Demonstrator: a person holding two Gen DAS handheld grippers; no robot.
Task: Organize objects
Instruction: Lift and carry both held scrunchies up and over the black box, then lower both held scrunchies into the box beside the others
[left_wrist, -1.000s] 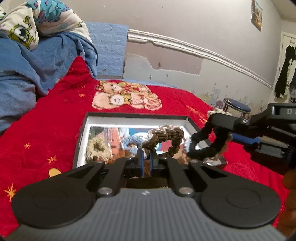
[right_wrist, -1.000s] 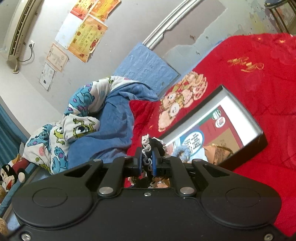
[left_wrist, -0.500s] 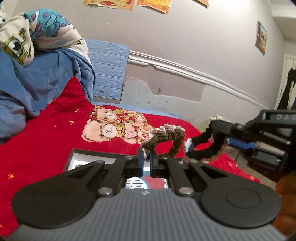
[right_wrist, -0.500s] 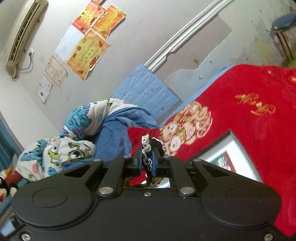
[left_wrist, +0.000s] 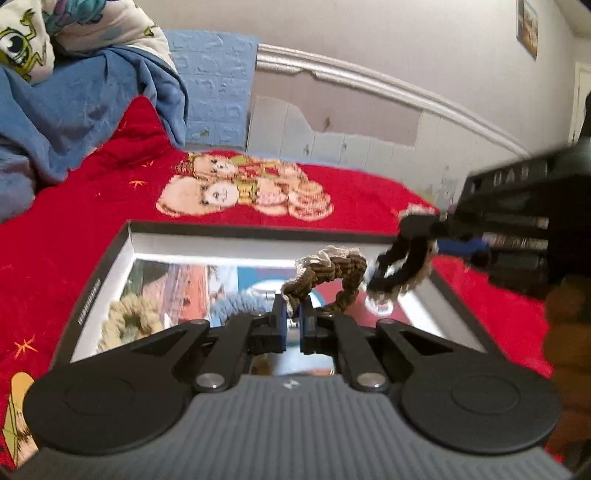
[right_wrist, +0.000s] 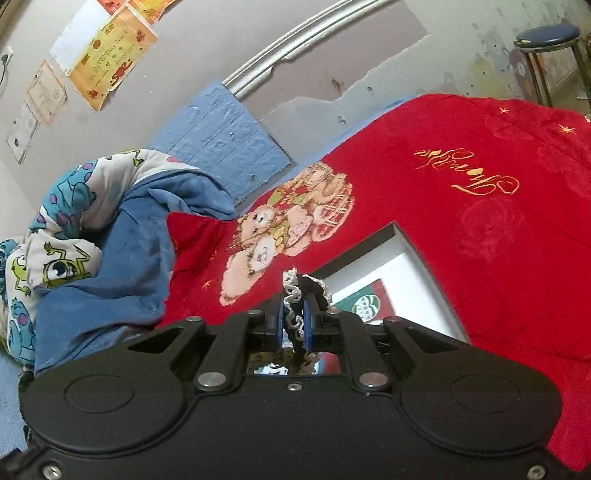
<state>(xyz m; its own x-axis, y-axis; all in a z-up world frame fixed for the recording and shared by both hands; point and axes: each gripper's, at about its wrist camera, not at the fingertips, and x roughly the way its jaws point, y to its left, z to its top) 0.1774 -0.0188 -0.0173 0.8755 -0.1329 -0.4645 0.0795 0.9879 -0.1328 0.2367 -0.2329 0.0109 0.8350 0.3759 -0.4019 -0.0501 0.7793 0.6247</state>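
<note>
Left claw (left_wrist: 291, 317) pinching brown scrunchie (left_wrist: 328, 275), right claw (right_wrist: 293, 325) gripping seemingly black scrunchie (right_wrist: 312, 286), above box (left_wrist: 92, 291)

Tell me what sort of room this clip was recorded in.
Most likely a bedroom: a bed under a red blanket with embroidered teddy bears, a heap of blue and cartoon-print bedding by the wall, and paper certificates stuck above it.
</note>
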